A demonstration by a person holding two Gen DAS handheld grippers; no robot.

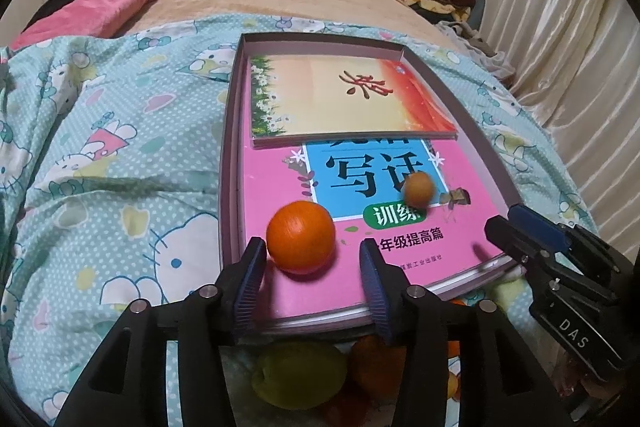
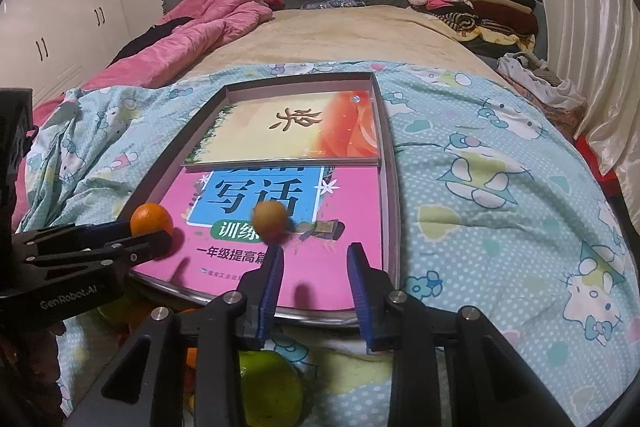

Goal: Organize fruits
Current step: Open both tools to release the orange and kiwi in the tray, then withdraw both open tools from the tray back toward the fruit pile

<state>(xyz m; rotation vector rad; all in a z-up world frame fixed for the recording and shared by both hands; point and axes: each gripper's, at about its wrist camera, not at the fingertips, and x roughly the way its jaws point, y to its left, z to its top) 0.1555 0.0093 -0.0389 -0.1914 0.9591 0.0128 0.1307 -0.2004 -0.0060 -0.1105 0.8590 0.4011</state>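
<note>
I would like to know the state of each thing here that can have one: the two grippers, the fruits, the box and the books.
left gripper: open, not pressing the orange
right gripper: open, empty
orange: free on the pink book
small brown fruit: blurred, free
pink book: closed, flat in box
box: open, no lid
orange-cover book: closed, atop pink book
green fruit: outside box

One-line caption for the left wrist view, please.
Left gripper open around an orange on a pink workbook in a shallow box; a small brown fruit blurs nearby.
</note>
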